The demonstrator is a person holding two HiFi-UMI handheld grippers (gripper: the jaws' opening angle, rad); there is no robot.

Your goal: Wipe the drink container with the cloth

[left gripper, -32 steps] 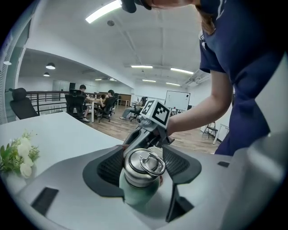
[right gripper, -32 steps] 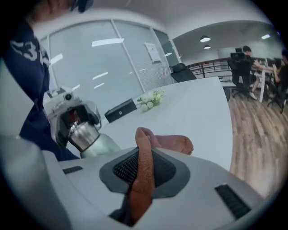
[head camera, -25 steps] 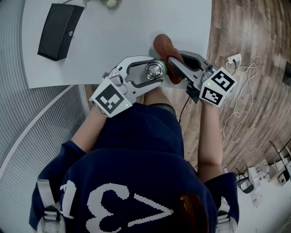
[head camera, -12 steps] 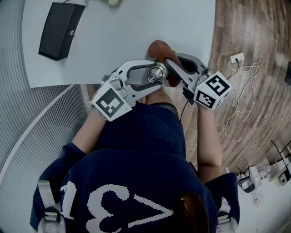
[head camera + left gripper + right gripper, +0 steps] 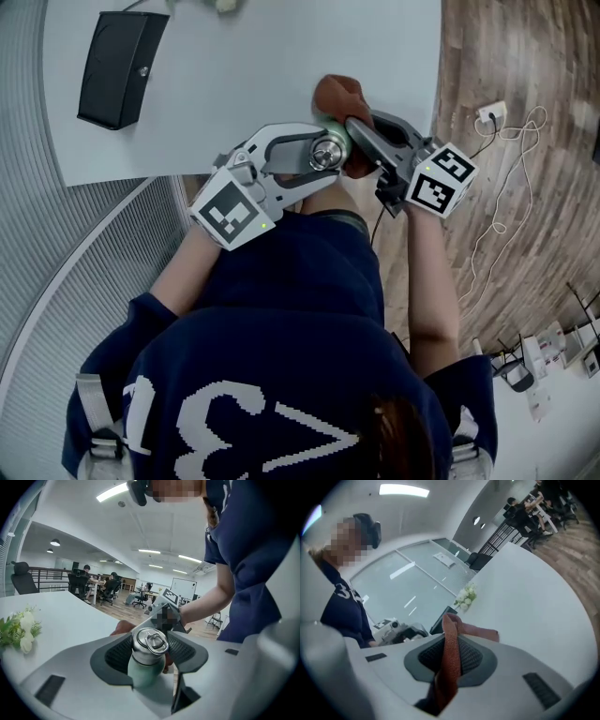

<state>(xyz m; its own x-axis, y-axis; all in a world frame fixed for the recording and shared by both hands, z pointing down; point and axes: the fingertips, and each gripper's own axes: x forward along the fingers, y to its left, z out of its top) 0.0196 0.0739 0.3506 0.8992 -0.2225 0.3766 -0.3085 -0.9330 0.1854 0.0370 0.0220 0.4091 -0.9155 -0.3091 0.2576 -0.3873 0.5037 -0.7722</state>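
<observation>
Both forearms angle inward at the white table's (image 5: pixel 244 84) edge. Left gripper (image 5: pixel 325 151), jaws just closing, clamps a green steel-capped bottle (image 5: pixel 146 660); right gripper (image 5: pixel 356 141) pinches a rust-brown cloth (image 5: pixel 334 94) beside it.

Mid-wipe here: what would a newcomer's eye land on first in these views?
The green bottle with its steel ring lid fills the centre of the left gripper view, clamped in the left gripper, whose jaws have just been closing on it. Next comes the rust-orange cloth pinched in the right gripper, right beside the bottle at the white table's near edge.
</observation>
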